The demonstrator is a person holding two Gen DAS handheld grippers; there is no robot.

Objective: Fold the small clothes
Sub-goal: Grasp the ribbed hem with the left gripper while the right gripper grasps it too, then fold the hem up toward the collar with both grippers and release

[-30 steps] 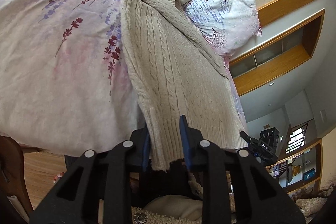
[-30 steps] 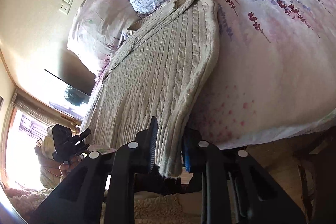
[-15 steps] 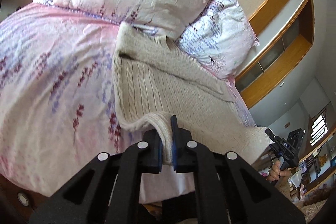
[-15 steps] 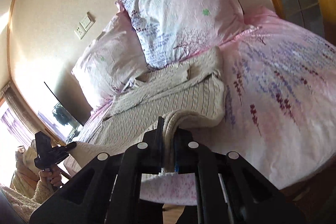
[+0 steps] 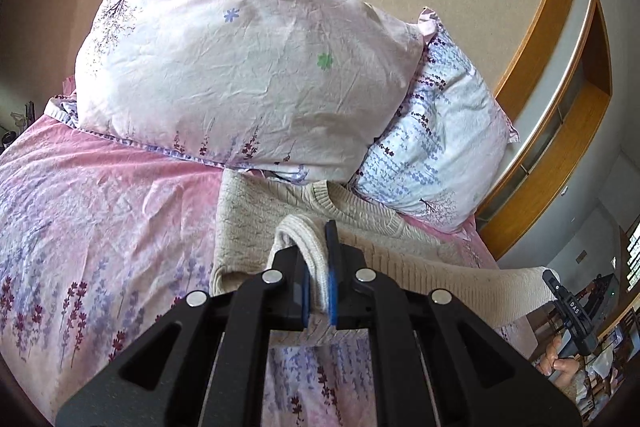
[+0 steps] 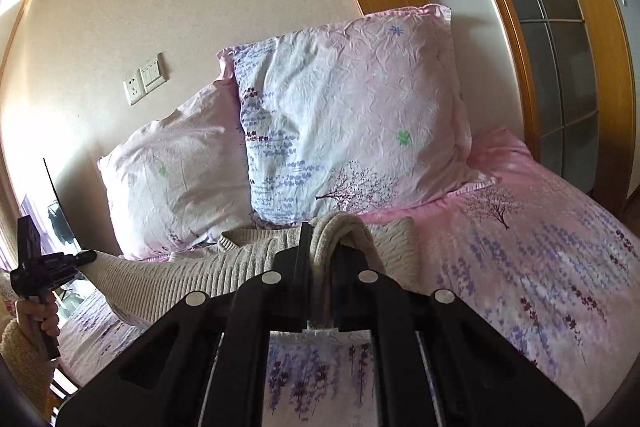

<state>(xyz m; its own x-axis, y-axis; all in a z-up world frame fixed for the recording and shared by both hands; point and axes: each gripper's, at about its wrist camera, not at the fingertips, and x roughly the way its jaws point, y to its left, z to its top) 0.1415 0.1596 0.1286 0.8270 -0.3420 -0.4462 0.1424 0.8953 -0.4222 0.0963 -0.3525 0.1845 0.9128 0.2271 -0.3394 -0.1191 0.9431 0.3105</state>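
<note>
Holding one bottom corner each, the left gripper (image 5: 318, 281) and right gripper (image 6: 320, 275) pinch the cream cable-knit sweater (image 5: 256, 223). Its hem stretches sideways between them, level with both. The collar end lies ahead on the pink flowered bed (image 5: 100, 219), touching the pillows (image 5: 240, 67).

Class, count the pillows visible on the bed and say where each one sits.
2. One pink pillow leans against the wall with the socket; the bluish-white pillow sits beside it, nearer the wooden frame. More could be hidden behind them.
</note>
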